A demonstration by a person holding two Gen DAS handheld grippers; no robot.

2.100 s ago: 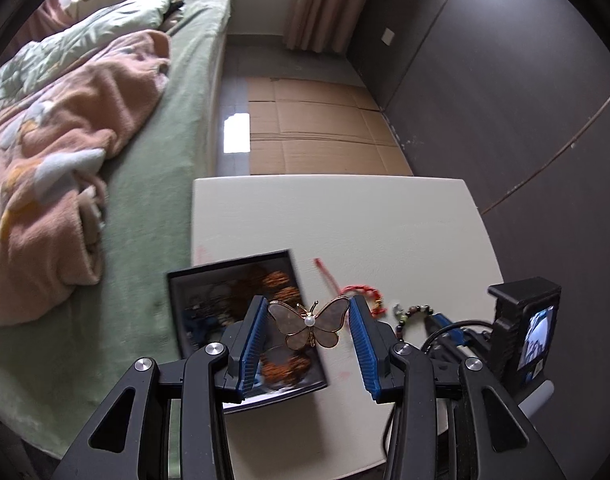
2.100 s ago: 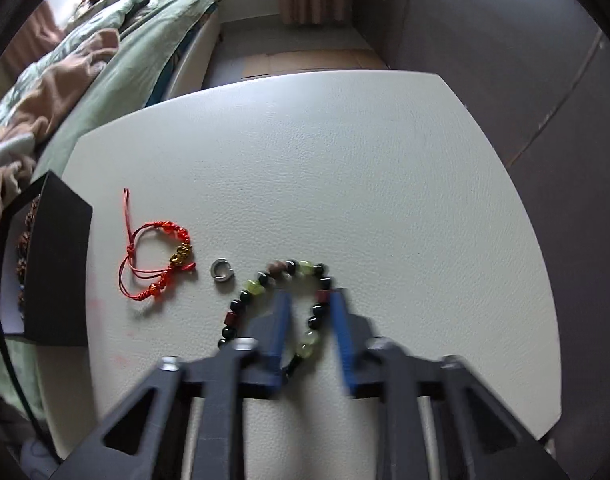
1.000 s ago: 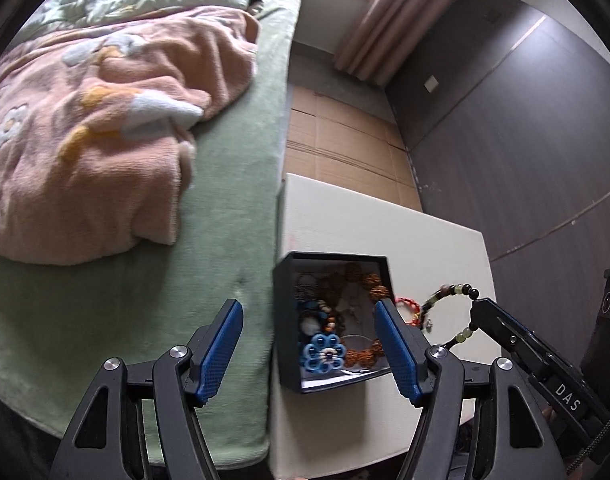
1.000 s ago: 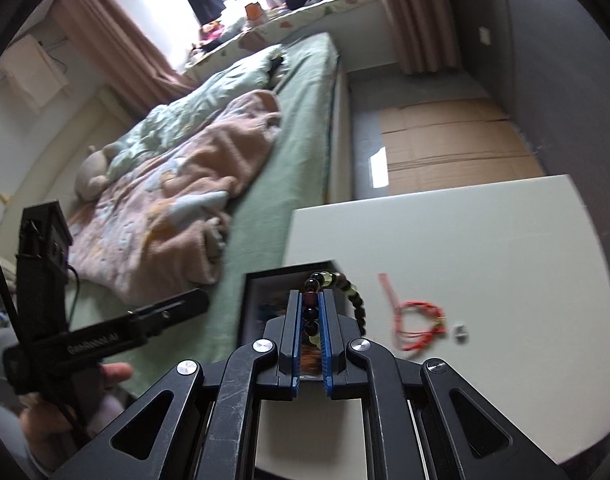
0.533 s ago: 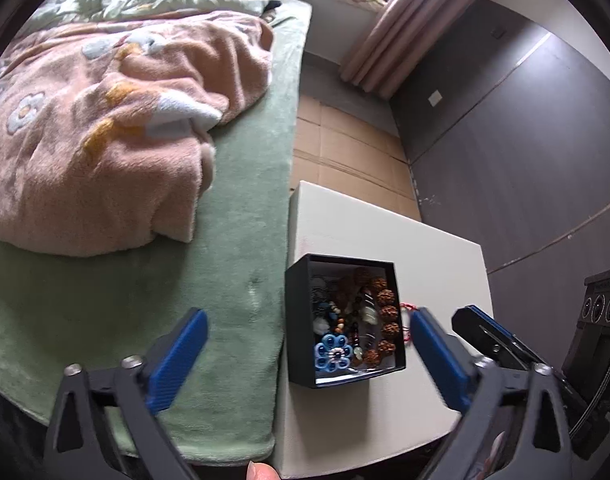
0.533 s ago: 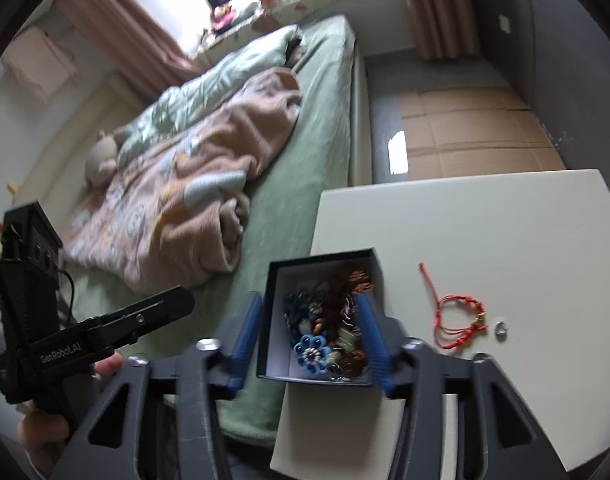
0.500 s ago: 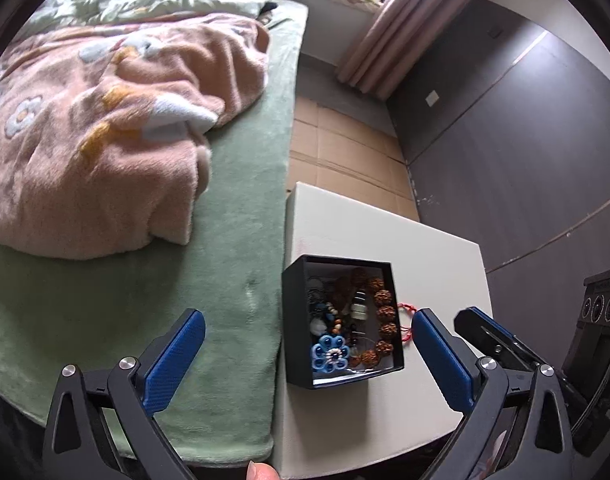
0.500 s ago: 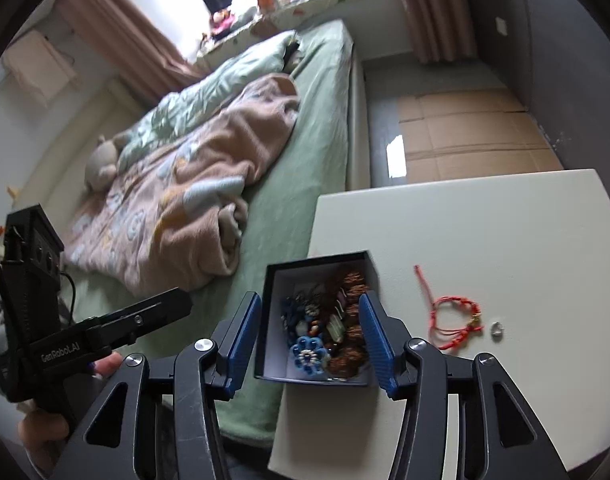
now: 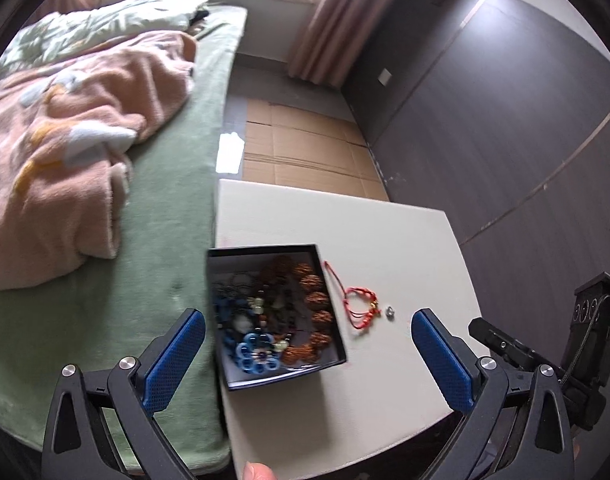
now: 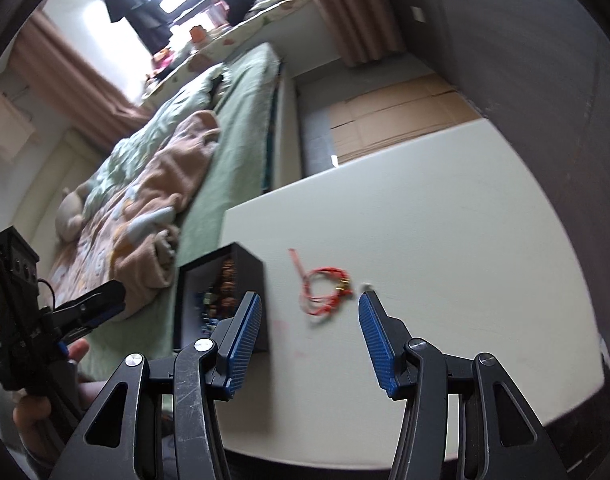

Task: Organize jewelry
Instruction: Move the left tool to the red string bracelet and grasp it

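Left wrist view: the left gripper hangs above the near end of a white table, its blue-padded fingers spread wide and holding nothing. Between the pads lies an open black jewelry box, set at the table's left edge beside the bed. Inside it sit a blue flower-shaped piece, a ring of large brown carved beads along the right wall, and a tangle of smaller dark and pale green beads in the middle. Just right of the box, on the bare tabletop, lies a red cord bracelet, and just beside that a small silver ring. The second handheld rig shows at the lower right corner; no writing on it can be read.

From the right wrist view, the right gripper is likewise open and empty, its pads hovering over the table with the red cord bracelet just ahead between them and the black jewelry box near the left pad. The silver ring is a blur near the right pad's tip. Beyond the table, a green bed carries a crumpled pink blanket, flattened cardboard covers the floor, and brown curtains hang by a dark wall.
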